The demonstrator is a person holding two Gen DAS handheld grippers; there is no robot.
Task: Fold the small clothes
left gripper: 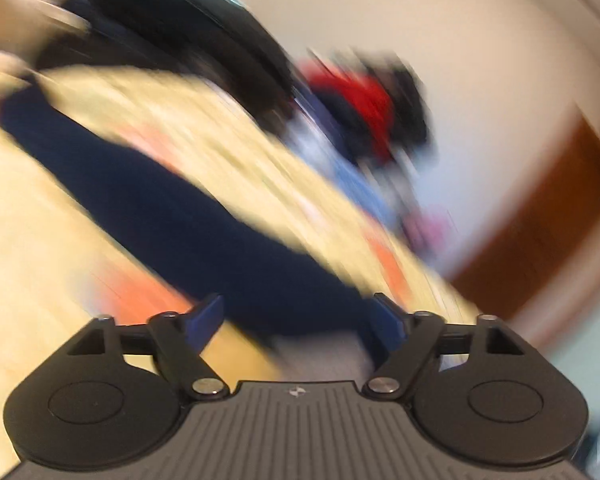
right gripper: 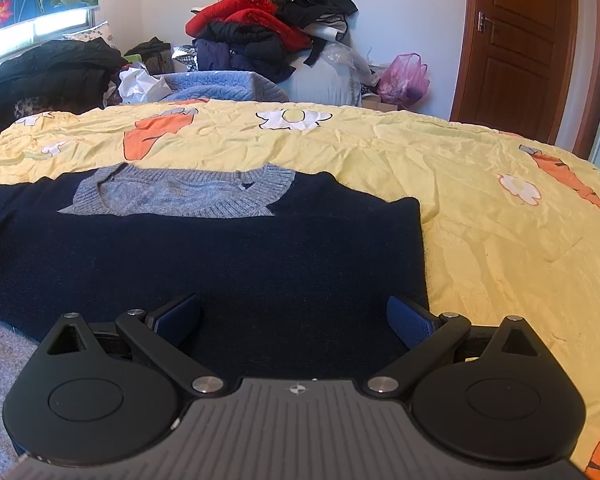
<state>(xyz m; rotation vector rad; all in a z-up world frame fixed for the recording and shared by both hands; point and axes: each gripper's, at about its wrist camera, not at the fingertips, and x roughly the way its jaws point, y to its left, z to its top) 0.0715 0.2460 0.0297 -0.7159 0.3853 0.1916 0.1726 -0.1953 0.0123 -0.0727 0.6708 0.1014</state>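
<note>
Knitted navy sweater (right gripper: 220,264), flat, maybe woollen.

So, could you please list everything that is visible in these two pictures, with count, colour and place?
knitted sweater: one, navy with grey collar, flat on the bedspread
bedspread: one, yellow with carrot print, covering the bed
clothes pile: one, red and black, behind the bed
plastic bag: one, pink, beside the door
wooden door: one, brown, far right
left tool: one, black with blue pads, open, view blurred
right tool: one, black with blue pads, open above the sweater
</note>
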